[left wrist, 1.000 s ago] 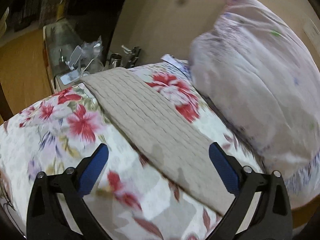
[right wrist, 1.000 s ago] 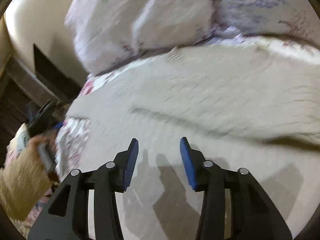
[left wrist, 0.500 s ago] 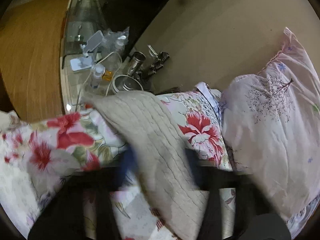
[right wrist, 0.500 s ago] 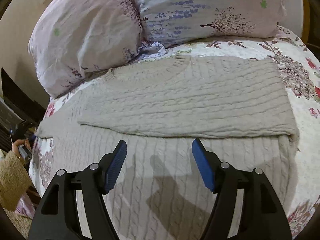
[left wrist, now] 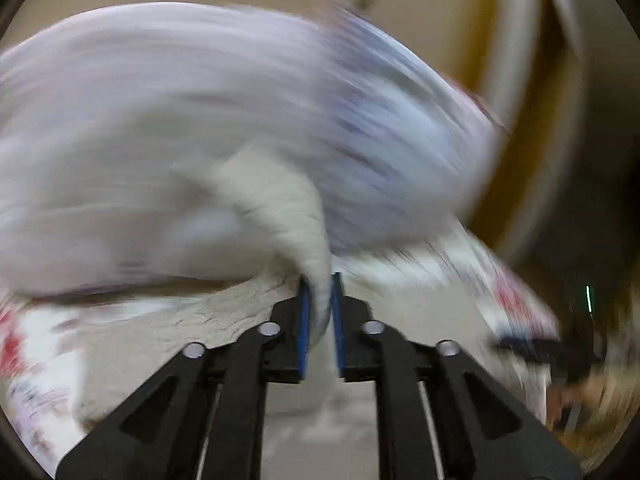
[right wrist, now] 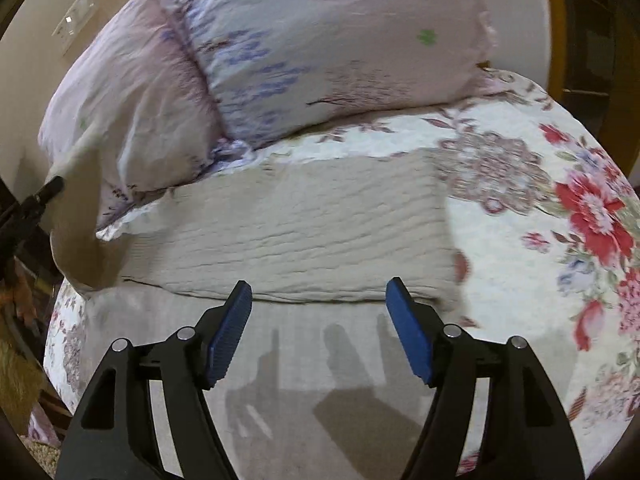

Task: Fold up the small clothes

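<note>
A beige cable-knit sweater lies on the floral bedspread, one sleeve folded across its body. My left gripper is shut on the other sleeve and holds it lifted; that view is badly blurred. In the right wrist view the lifted sleeve hangs at the far left with the left gripper's tip beside it. My right gripper is open and empty, just above the sweater's lower body.
Two pale pink and lilac pillows lean against the headboard behind the sweater. A wall switch plate is at the upper left. The bed edge drops away at the left and right.
My left gripper closed on the sweater's sleeve and swung it up towards the pillows. My right gripper opened wider and moved slightly right over the sweater.
</note>
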`<control>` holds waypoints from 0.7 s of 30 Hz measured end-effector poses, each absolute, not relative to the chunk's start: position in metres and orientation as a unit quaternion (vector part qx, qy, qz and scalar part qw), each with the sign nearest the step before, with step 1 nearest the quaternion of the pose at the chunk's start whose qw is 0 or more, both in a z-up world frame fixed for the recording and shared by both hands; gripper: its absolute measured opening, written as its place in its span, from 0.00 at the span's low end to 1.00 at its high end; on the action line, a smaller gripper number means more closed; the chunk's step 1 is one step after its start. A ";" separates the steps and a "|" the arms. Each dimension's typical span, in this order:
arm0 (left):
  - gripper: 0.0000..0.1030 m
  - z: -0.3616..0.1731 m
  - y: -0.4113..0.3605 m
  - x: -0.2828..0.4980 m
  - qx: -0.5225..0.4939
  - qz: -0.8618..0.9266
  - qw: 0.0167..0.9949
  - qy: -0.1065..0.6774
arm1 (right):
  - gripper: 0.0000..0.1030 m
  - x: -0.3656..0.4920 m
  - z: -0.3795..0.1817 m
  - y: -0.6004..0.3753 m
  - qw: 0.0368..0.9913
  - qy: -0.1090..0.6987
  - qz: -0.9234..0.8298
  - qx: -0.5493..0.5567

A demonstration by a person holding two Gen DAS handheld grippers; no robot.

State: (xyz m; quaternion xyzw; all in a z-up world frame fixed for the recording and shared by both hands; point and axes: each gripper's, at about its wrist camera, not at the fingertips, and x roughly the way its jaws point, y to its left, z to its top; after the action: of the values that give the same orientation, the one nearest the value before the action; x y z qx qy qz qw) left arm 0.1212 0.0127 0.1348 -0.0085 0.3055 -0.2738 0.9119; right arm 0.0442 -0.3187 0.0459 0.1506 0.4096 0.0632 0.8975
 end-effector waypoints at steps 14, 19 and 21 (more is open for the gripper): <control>0.65 0.028 0.145 0.002 -0.108 -0.058 0.853 0.507 | 0.40 -0.049 -0.016 -0.389 0.795 0.512 0.122 0.301; 0.46 0.018 0.147 -0.055 -0.203 -0.117 0.824 0.516 | 0.28 -0.090 -0.040 -0.376 0.712 0.556 0.213 0.372; 0.45 0.014 0.142 -0.072 -0.232 -0.131 0.811 0.521 | 0.23 -0.100 -0.046 -0.374 0.690 0.566 0.229 0.388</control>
State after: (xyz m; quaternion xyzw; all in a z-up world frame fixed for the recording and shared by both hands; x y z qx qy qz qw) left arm -0.0718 0.1419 0.0138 -0.2323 0.5207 -0.1312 0.8110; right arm -0.0998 -0.3740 -0.0458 0.3879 0.5661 0.2287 0.6904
